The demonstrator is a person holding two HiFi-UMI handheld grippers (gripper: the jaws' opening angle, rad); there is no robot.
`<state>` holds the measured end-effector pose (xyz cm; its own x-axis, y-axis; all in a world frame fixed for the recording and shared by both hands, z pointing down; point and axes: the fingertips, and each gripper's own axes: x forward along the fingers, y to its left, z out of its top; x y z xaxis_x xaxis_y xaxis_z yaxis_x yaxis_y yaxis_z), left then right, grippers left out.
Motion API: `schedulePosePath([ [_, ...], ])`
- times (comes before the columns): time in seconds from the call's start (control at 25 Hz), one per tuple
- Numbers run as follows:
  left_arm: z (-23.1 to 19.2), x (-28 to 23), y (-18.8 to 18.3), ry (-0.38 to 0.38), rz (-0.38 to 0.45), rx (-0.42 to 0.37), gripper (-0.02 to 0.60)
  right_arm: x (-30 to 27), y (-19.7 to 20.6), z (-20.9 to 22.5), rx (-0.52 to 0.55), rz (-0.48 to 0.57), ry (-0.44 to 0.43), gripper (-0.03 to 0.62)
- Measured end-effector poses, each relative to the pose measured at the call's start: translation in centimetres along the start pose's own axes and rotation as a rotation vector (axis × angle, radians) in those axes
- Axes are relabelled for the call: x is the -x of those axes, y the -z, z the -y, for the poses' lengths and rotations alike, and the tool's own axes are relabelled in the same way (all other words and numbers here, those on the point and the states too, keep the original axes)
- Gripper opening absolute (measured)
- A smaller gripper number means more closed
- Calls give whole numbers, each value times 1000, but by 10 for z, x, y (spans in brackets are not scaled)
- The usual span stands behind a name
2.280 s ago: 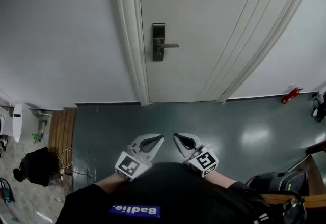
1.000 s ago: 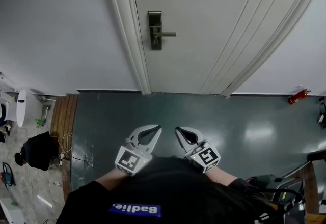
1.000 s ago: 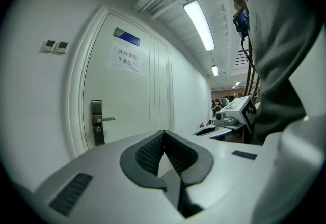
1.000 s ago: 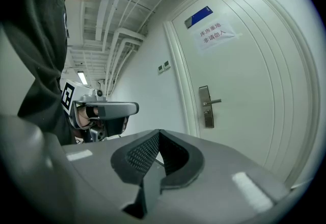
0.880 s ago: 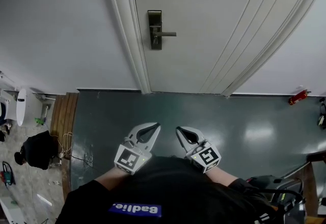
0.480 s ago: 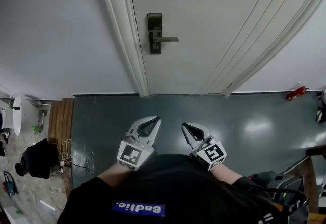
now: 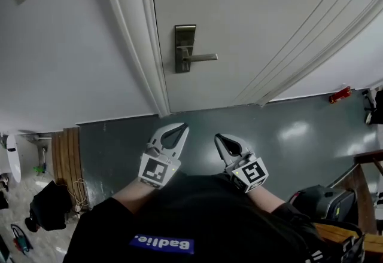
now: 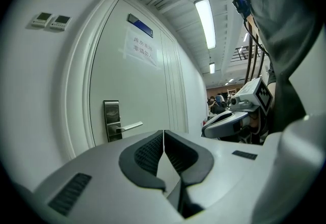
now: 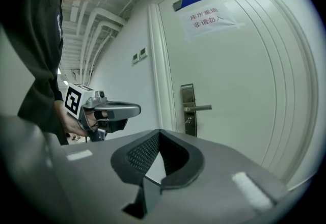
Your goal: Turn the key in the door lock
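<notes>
Left hand-held gripper (image 7: 183,128) and right hand-held gripper (image 7: 218,137) (jaws closed, empty) face the door lock (image 7: 183,48).

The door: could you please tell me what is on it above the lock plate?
A white notice with red print, a blue plate above it; the door behind them is hidden.
</notes>
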<state>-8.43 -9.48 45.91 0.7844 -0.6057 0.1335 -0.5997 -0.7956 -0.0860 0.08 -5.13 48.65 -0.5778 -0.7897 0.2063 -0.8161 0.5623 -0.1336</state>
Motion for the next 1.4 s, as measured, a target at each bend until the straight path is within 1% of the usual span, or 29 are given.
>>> schedulePosePath([
  [0.08,-14,-10,0,13,5,-4,8,-11,-6,9,2,6,23,-5],
  [0.16,-23,-18,3,10,-5,-2,8,-18,-13,19,3,14,40,-4],
  [0.32,-37,-34,3,-32,-8,8,9,-26,-21,40,11,26,46,-3],
  [0.48,-45,-53,9,-81,-37,-12,13,-27,-23,57,14,24,18,-3],
  [0.6,-52,-68,14,-123,-72,-46,54,-25,-25,68,21,19,-13,-4],
  [0.68,-58,-78,18,-152,-94,-68,63,-23,-25,77,19,18,-25,-4],
  [0.84,-71,-98,23,-198,-134,-134,74,-23,-22,89,12,16,-48,-3],
  [1.12,-81,-118,32,-232,-227,-264,86,-20,-19,92,3,16,-74,-4],
  [1.4,-98,-144,61,-268,-358,-405,103,-6,-6,97,-5,-7,-63,-3],
])
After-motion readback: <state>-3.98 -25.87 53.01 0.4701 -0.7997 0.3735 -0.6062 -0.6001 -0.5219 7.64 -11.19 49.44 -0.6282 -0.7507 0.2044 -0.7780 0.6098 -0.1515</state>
